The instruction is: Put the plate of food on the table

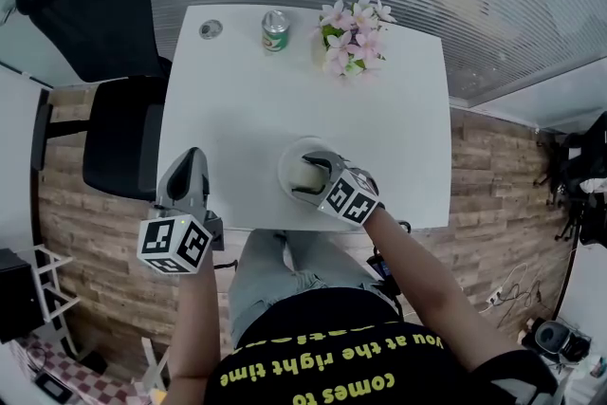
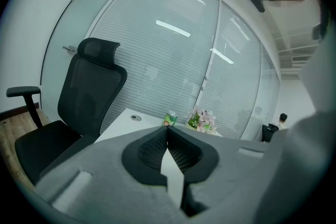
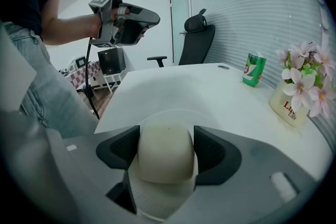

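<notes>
- So, where's the plate (image 1: 285, 168) rn?
- Low centre of the head view, over the near edge of the desk (image 1: 247, 109); looks set down, tho I can't tell for sure that it's touching; white, shallow, w/ one pale domed bun (image 3: 165, 160) on it, prob. a steamed one.
- And the grippers?
- At the plate is the right gripper (image 3: 167, 139); its fingers (image 3: 212, 152) are pinching the bun, one pad on each side, plate beneath them. Lower left of the head view, off the desk's left side, hangs the left gripper (image 1: 190, 164); its fingers are pressed together at the tips, nothing btwn them.
- How'll it handle?
- My guess: the plate is stiff, light and smooth, so it'd slide easily on that white top; the bun is soft, dents if squeezed hard, and isn't fixed to the plate, so lifting by the bun would leave the plate behind or tip it. Better hold, imo, is the plate's rim at the bottom of the right gripper view, kept level.
- Anything in the way?
- No; the can (image 1: 275, 30) and flowers (image 1: 351, 38) sit well apart from it, at the top of the head view.
</notes>
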